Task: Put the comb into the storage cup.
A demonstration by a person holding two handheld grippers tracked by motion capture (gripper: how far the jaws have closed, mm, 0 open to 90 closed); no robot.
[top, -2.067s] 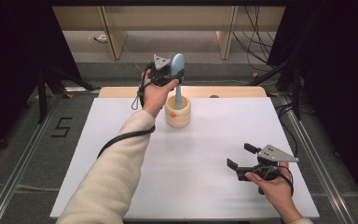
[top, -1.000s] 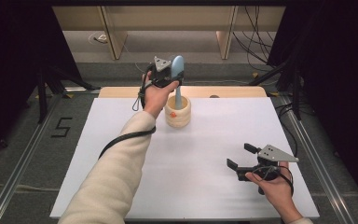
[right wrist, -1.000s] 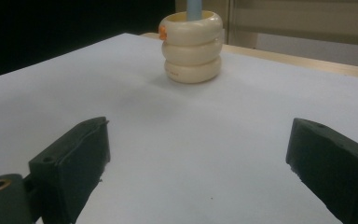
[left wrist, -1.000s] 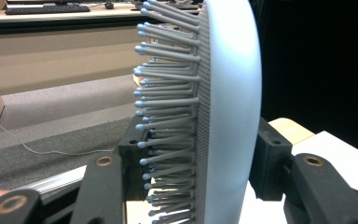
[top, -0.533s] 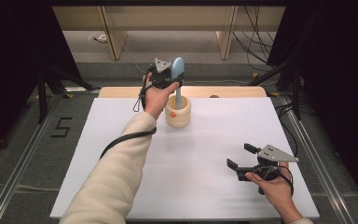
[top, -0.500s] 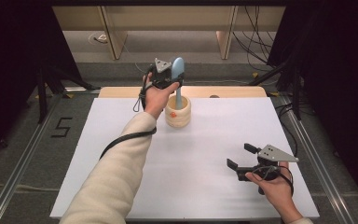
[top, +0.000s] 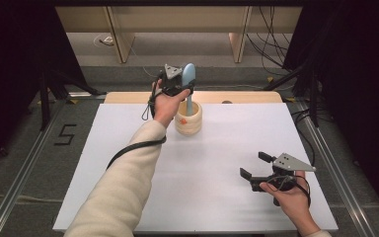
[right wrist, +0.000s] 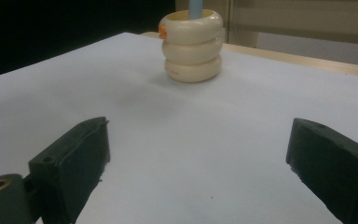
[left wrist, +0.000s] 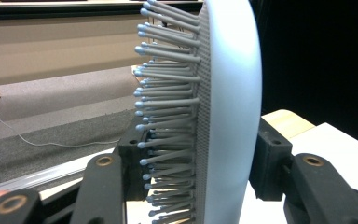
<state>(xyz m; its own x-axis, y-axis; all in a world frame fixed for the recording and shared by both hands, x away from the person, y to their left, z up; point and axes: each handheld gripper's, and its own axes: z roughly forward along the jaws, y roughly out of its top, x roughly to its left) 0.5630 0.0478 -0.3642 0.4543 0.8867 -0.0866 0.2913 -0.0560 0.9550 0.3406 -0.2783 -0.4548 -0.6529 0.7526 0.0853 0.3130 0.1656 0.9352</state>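
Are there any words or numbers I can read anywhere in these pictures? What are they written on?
"5": dark number on the grey floor left of the table, in the high view.
Small reddish print low on the cream holder, in the right gripper view: too blurred to read.
No writing shows on the blue hairbrush or on either gripper.

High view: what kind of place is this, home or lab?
Likely a lab recording rig: a white-covered table framed by black curtains, metal floor rails, loose cables, and a handheld left gripper shut on a hairbrush.
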